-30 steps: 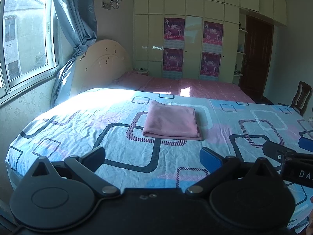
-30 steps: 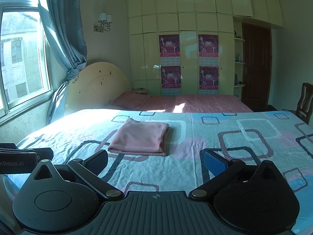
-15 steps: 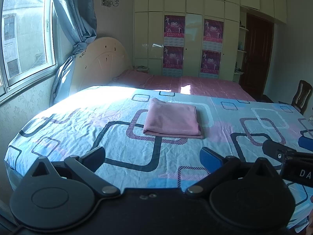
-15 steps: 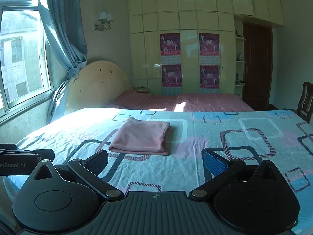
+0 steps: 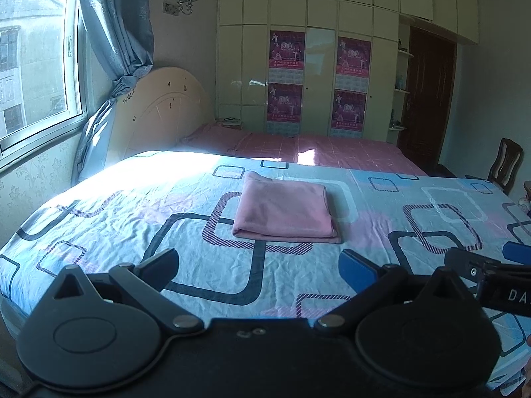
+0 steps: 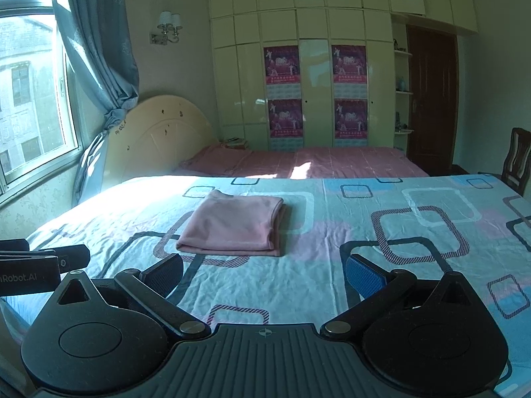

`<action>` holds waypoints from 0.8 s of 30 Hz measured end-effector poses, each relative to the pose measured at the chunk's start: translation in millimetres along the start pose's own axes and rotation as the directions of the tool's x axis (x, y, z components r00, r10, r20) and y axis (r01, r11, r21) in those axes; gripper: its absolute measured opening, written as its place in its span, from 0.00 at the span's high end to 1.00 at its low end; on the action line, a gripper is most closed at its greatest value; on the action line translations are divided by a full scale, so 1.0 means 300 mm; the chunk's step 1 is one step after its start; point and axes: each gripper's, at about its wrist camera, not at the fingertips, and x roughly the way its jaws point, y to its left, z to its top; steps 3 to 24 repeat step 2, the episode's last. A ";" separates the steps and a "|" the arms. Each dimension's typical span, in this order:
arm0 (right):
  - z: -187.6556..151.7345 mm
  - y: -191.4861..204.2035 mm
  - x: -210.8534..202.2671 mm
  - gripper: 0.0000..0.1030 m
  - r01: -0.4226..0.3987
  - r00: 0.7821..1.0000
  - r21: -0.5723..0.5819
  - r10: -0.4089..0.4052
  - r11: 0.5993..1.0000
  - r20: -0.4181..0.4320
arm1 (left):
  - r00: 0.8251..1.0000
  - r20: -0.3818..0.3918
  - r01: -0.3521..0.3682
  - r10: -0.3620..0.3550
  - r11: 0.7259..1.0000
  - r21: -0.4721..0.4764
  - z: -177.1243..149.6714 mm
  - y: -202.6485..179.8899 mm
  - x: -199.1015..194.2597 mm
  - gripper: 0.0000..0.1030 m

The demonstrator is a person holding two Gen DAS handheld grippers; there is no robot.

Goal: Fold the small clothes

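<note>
Two wrist views, side by side, low over the bed (image 5: 99,205) (shared), facing the wardrobe (image 6: 315,26).

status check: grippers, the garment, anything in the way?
Left gripper open, empty; right gripper open, empty. Pink garment folded flat on bedsheet, untouched. Nothing between grippers and garment.

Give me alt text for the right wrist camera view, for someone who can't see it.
A folded pink garment lies flat on a bed sheet printed with squares, ahead of the open, empty right gripper. The left gripper pokes in at the left edge. Behind are a second bed, a wardrobe, a curtained window and a chair.
</note>
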 end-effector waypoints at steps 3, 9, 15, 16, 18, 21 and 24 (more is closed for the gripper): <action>-0.004 -0.013 0.029 0.00 0.010 1.000 0.009 -0.009 1.000 -0.017 | 1.000 -0.031 -0.005 0.005 1.000 0.002 0.003 0.002 0.060 0.00; -0.004 -0.013 0.029 0.00 0.010 1.000 0.009 -0.009 1.000 -0.017 | 1.000 -0.031 -0.005 0.005 1.000 0.002 0.003 0.002 0.060 0.00; -0.004 -0.013 0.029 0.00 0.010 1.000 0.009 -0.009 1.000 -0.017 | 1.000 -0.031 -0.005 0.005 1.000 0.002 0.003 0.002 0.060 0.00; -0.004 -0.013 0.029 0.00 0.010 1.000 0.009 -0.009 1.000 -0.017 | 1.000 -0.031 -0.005 0.005 1.000 0.002 0.003 0.002 0.060 0.00; -0.004 -0.013 0.029 0.00 0.010 1.000 0.009 -0.009 1.000 -0.017 | 1.000 -0.031 -0.005 0.005 1.000 0.002 0.003 0.002 0.060 0.00; -0.004 -0.013 0.029 0.00 0.010 1.000 0.009 -0.009 1.000 -0.017 | 1.000 -0.031 -0.005 0.005 1.000 0.002 0.003 0.002 0.060 0.00; -0.004 -0.013 0.029 0.00 0.010 1.000 0.009 -0.009 1.000 -0.017 | 1.000 -0.031 -0.005 0.005 1.000 0.002 0.003 0.002 0.060 0.00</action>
